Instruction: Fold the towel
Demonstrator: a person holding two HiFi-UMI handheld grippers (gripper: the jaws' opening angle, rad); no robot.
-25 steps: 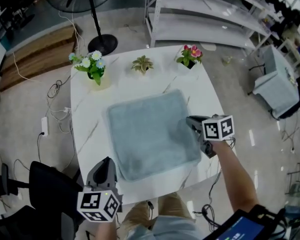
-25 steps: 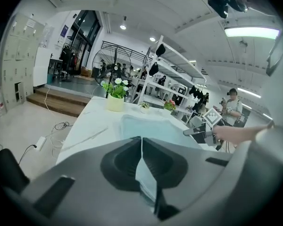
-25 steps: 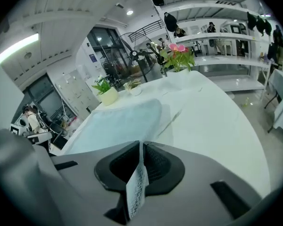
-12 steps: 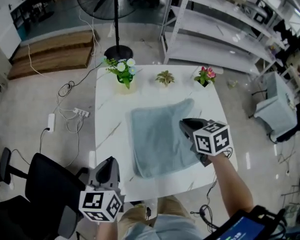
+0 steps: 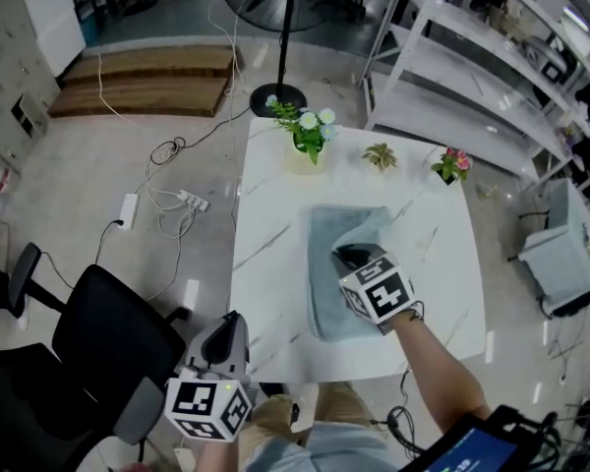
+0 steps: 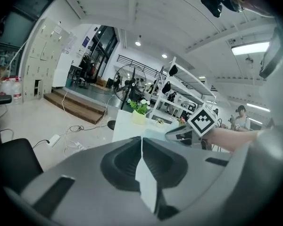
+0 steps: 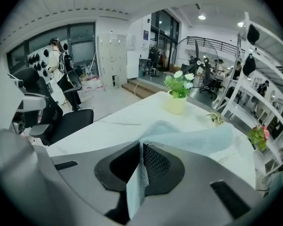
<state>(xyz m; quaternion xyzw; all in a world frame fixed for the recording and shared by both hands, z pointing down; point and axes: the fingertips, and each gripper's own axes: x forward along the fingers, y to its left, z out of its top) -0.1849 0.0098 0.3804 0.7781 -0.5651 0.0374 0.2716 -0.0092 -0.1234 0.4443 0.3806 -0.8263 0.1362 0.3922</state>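
Note:
A pale blue-grey towel (image 5: 326,308) lies on the white marble table (image 5: 270,293). Its right side is lifted and drawn over toward the left. My right gripper (image 5: 342,255) hangs above the towel's middle, shut on that raised edge. In the right gripper view, a strip of towel (image 7: 191,138) runs out from between the closed jaws of the right gripper (image 7: 141,155). My left gripper (image 5: 228,334) is shut, off the table's front left corner and apart from the towel. In the left gripper view, the left gripper (image 6: 142,146) points across the table at the right gripper's marker cube (image 6: 201,120).
Along the table's far edge stand a pot of white flowers (image 5: 308,136), a small green plant (image 5: 380,155) and pink flowers (image 5: 451,164). A black chair (image 5: 108,332) stands at the left. A fan pole (image 5: 287,28) and metal shelves (image 5: 472,77) stand beyond the table. Cables and a power strip (image 5: 189,201) lie on the floor.
My right gripper has carried the towel's right edge up and leftward, so the towel now covers a narrower area. The left gripper stays by the front left corner.

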